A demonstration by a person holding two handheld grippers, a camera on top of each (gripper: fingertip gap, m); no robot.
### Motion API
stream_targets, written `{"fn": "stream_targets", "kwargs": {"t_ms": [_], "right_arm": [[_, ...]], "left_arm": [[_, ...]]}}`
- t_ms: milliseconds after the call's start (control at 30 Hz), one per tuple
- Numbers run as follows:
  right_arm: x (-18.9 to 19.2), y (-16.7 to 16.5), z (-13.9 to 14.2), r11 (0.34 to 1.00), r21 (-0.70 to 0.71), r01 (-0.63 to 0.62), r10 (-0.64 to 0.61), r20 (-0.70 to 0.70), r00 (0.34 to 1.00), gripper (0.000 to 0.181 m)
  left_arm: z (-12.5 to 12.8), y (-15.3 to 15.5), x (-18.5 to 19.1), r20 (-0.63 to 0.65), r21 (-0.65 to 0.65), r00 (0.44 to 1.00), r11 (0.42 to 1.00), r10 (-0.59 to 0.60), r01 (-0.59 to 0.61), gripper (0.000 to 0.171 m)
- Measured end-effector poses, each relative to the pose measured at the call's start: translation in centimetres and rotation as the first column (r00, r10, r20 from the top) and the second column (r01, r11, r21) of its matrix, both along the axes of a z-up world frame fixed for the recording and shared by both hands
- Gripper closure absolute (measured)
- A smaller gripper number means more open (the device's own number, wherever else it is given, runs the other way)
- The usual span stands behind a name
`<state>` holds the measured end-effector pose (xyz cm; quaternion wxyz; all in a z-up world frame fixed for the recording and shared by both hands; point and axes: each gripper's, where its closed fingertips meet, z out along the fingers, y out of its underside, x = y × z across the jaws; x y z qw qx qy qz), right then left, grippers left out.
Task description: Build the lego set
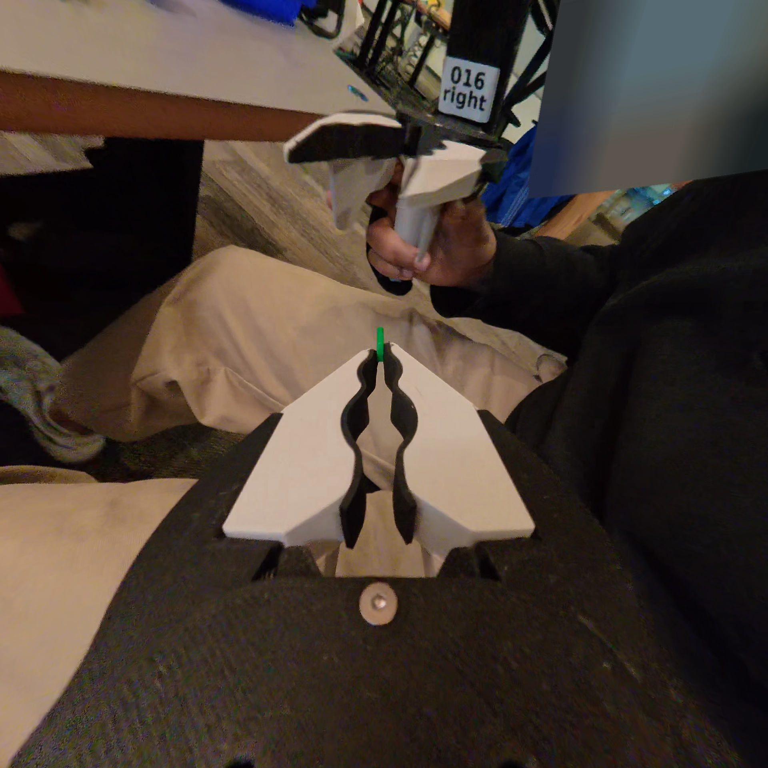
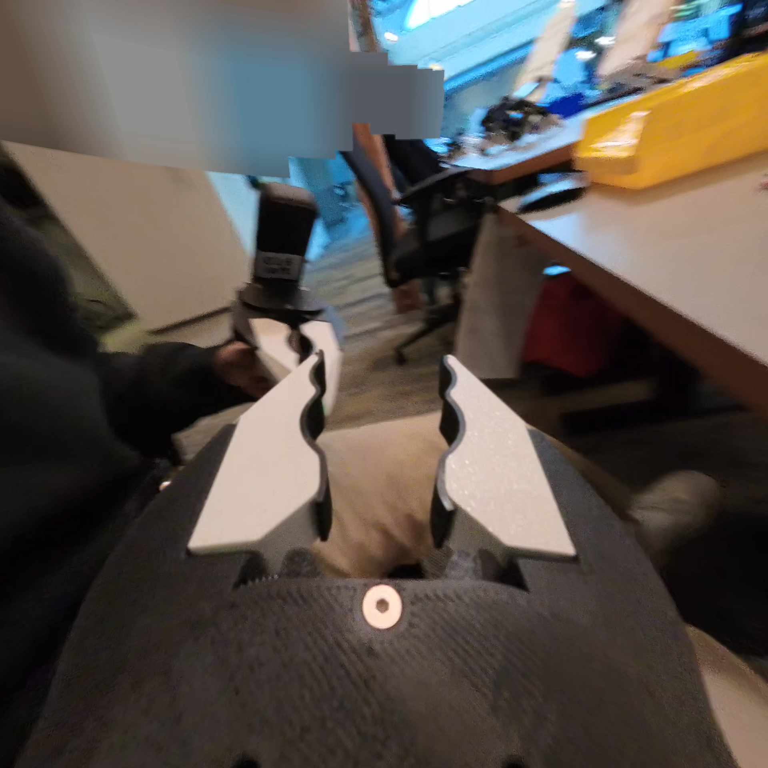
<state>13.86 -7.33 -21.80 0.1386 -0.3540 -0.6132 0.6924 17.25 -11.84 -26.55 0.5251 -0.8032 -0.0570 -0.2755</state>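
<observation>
My left gripper is shut on a small green lego piece, which sticks out just past the fingertips. It is held low over a person's lap, below table height. My right gripper is open and empty, with a wide gap between its jaws. It also shows in the left wrist view, held by a hand up near the table edge, above and beyond the green piece. In the right wrist view the left gripper's black mount shows at the left, blurred. No other lego parts show.
A white table with a brown edge runs across the top left, and shows at the right in the right wrist view. On it lies a yellow box. A black office chair stands beyond. Beige trousers fill the space below.
</observation>
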Motion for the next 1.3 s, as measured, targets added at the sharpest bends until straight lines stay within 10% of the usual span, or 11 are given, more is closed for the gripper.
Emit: {"fn": "stream_targets", "kwargs": {"t_ms": [333,833,1300], "right_arm": [[-9.9,7.1,0.1,0.986,-0.126,0.107,-0.117,-0.074,0.990,0.170],[-15.6,14.8,4.7,0.892,0.256,0.374,-0.307,-0.266,0.914,0.181],[-15.7,18.3,3.7,0.802,0.246,0.544,-0.452,-0.345,0.823,0.178]], "left_arm": [[-2.8,5.9,-8.5,0.286,0.035,0.957,0.998,-0.054,0.046,0.171],[7.5,17.0,-22.1,-0.211,0.263,0.950,0.922,-0.232,0.284,0.170],[4.5,16.3,-22.6,-0.154,0.177,0.969,0.960,-0.193,0.219,0.170]]}}
